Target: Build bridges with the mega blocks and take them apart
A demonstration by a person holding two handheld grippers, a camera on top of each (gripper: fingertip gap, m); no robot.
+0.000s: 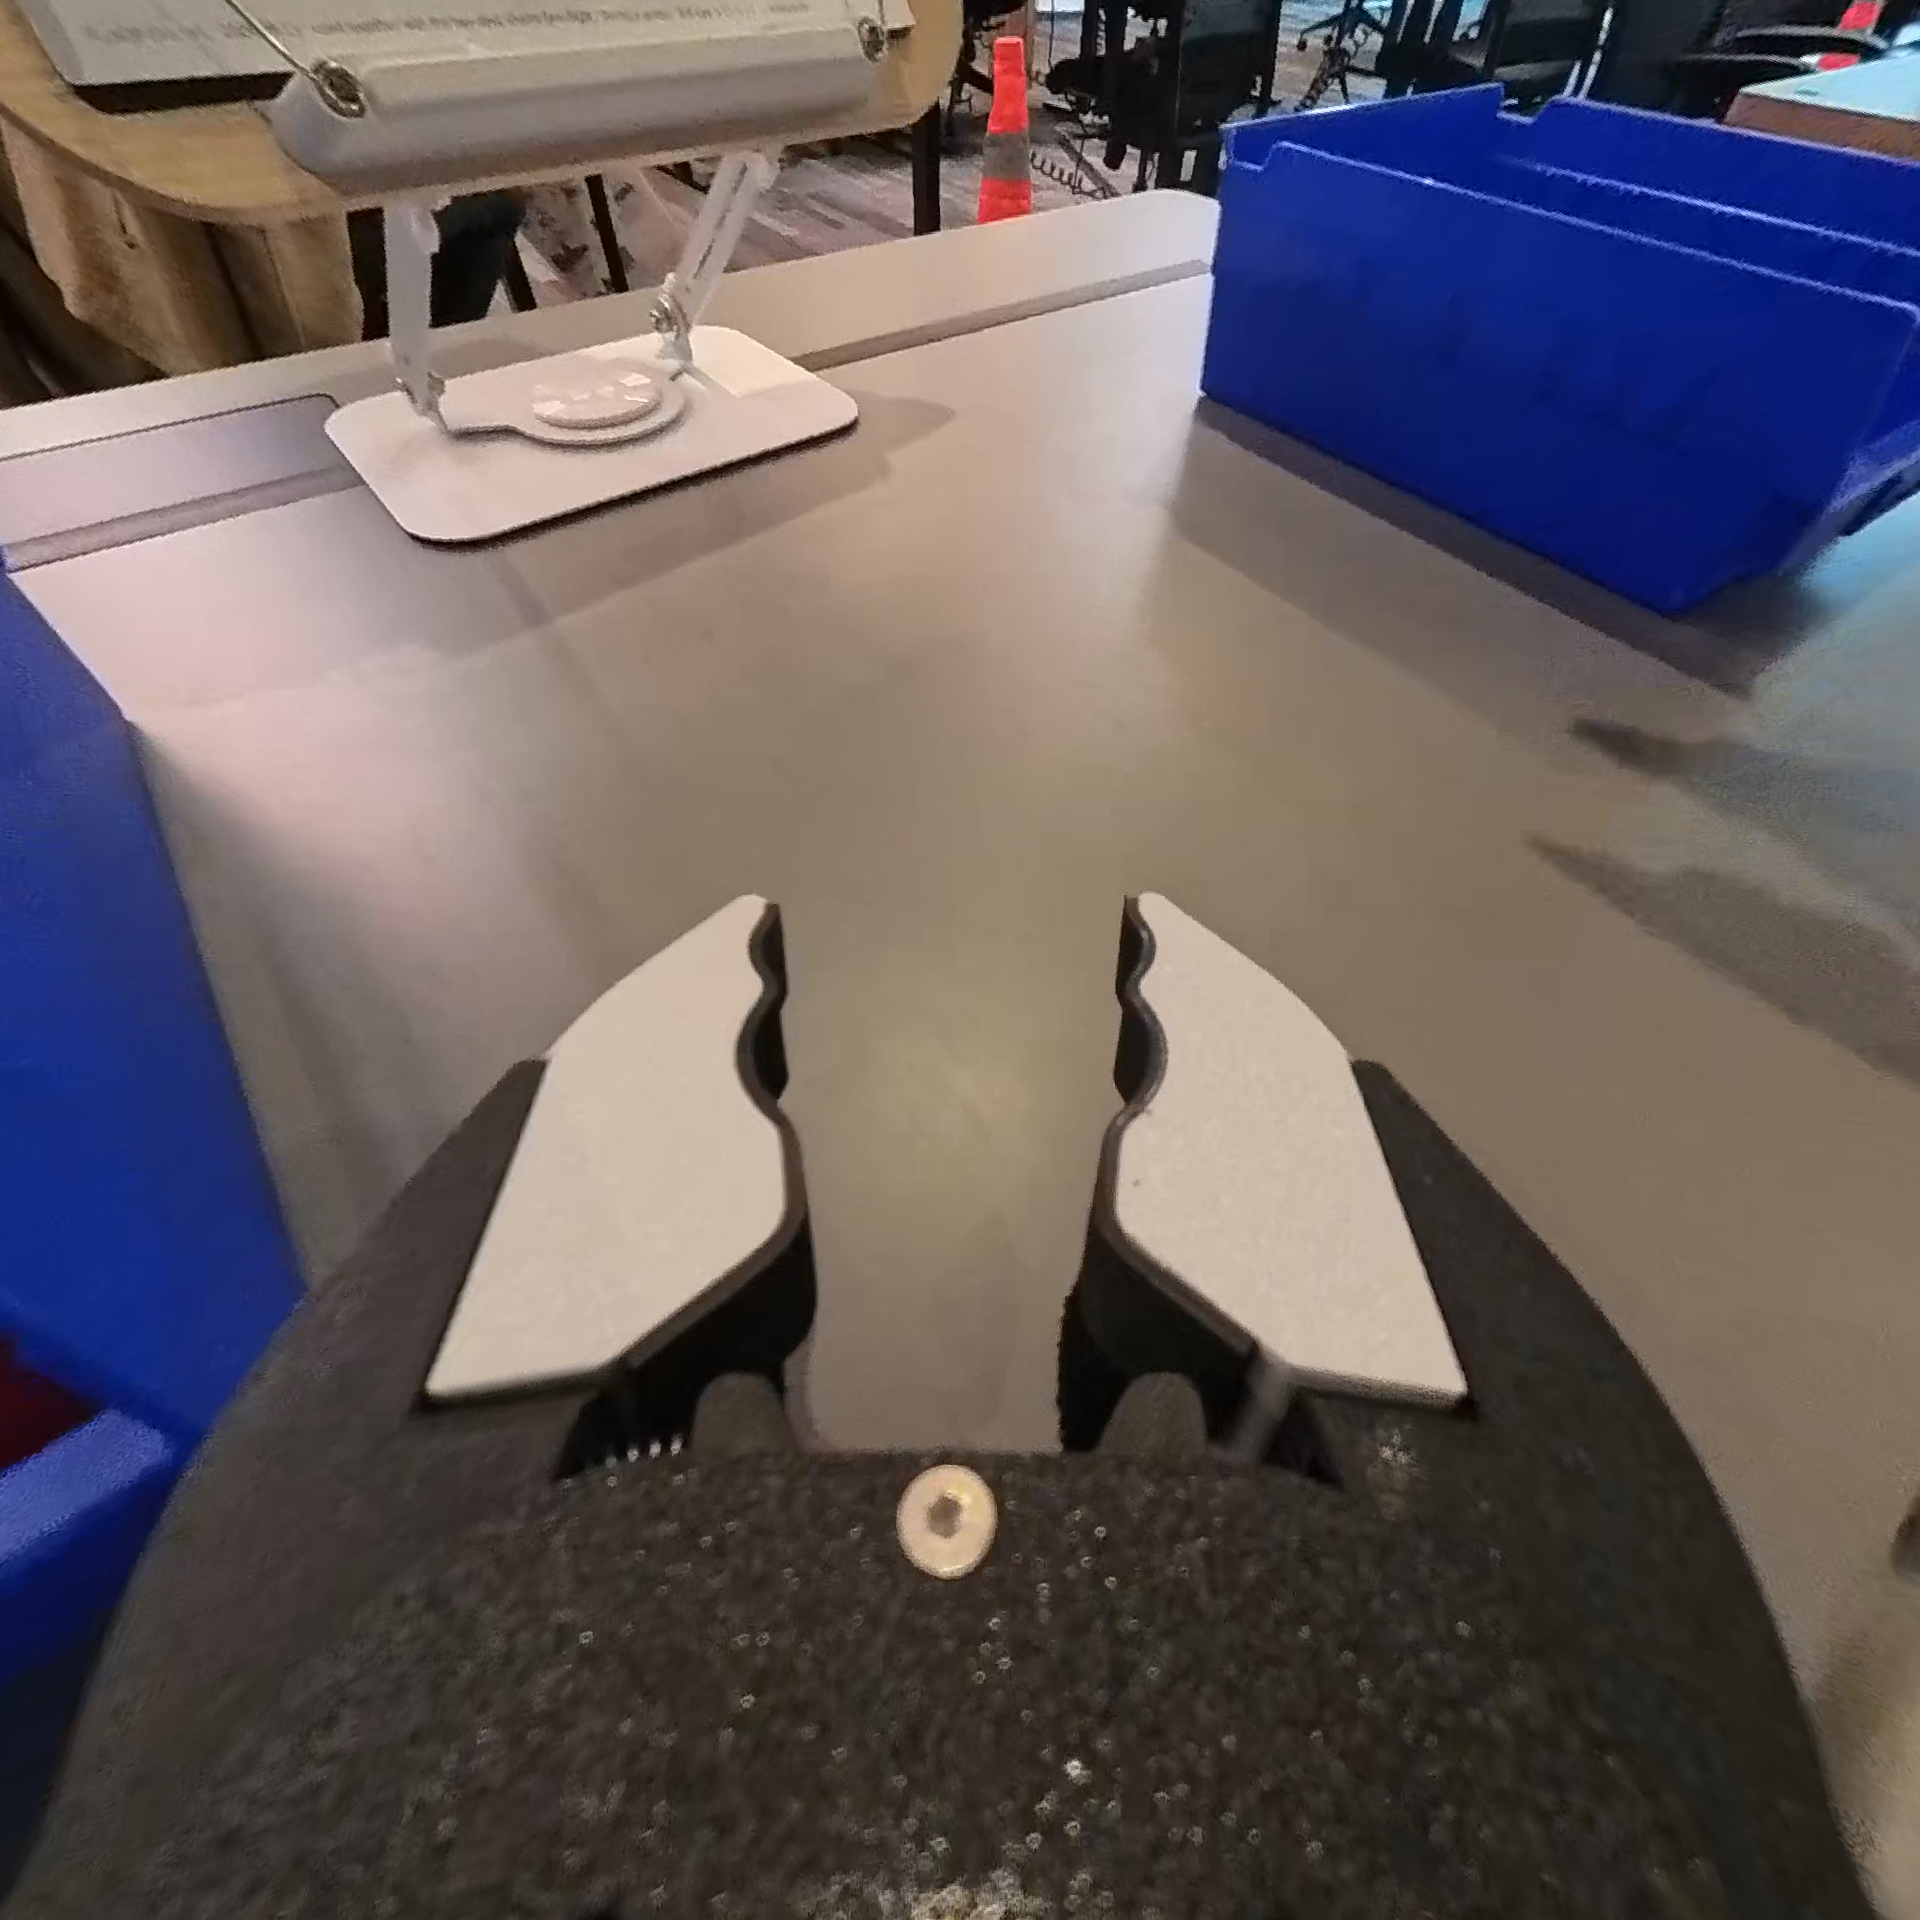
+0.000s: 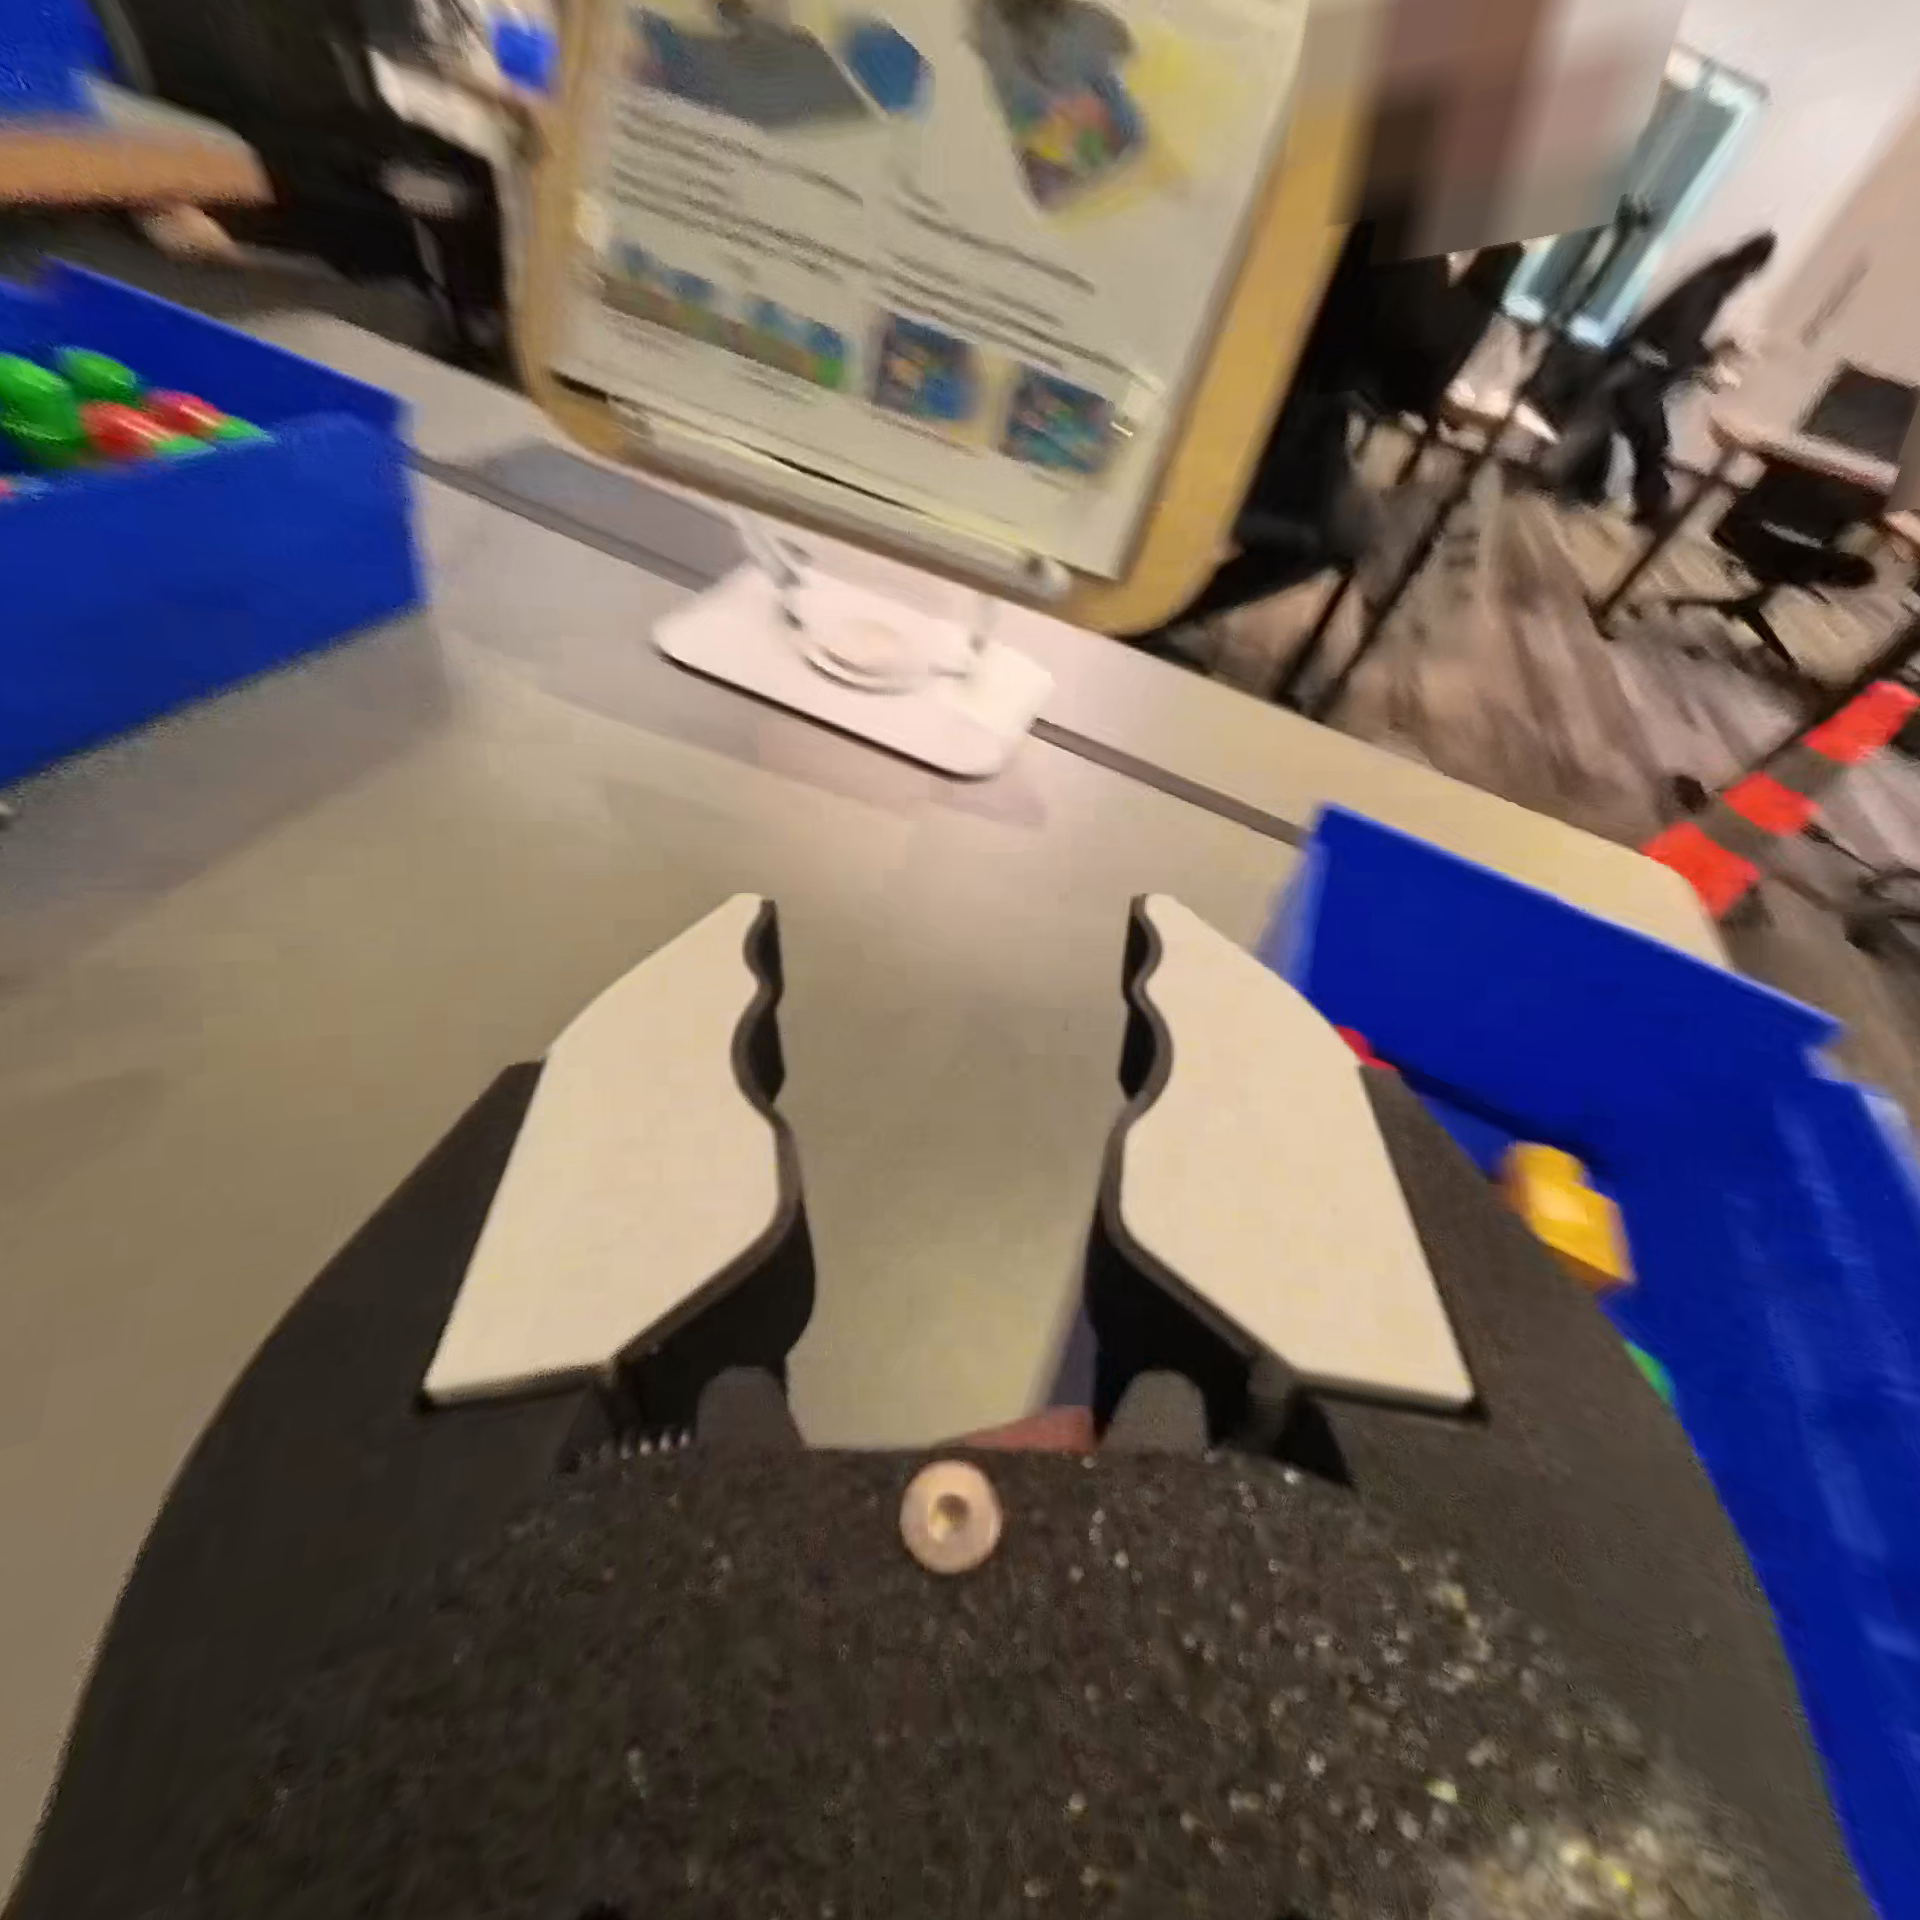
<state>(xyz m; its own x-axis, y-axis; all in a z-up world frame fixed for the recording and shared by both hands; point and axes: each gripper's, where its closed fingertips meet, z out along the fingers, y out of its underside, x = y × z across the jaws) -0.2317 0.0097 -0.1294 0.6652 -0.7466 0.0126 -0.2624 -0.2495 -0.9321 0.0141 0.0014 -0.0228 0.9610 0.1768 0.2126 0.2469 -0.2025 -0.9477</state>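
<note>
Both grippers gape, empty — right gripper (image 2: 951,925) nearer the blocks (image 2: 1564,1226), lower right in its bin (image 2: 1538,977); left gripper (image 1: 951,925) over bare table (image 1: 935,675).

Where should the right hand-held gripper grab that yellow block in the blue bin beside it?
Blur hides its studs, so this is tentative. Grip the yellow block across its two side faces, coming down from above: the blue bin wall blocks a sideways approach. The right hand-held gripper is open and empty.

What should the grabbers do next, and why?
Probably swing the right gripper over the blue bin beside it to pick a block like the yellow one. Both grippers are open and empty, and the table between the bins holds no blocks.
</note>
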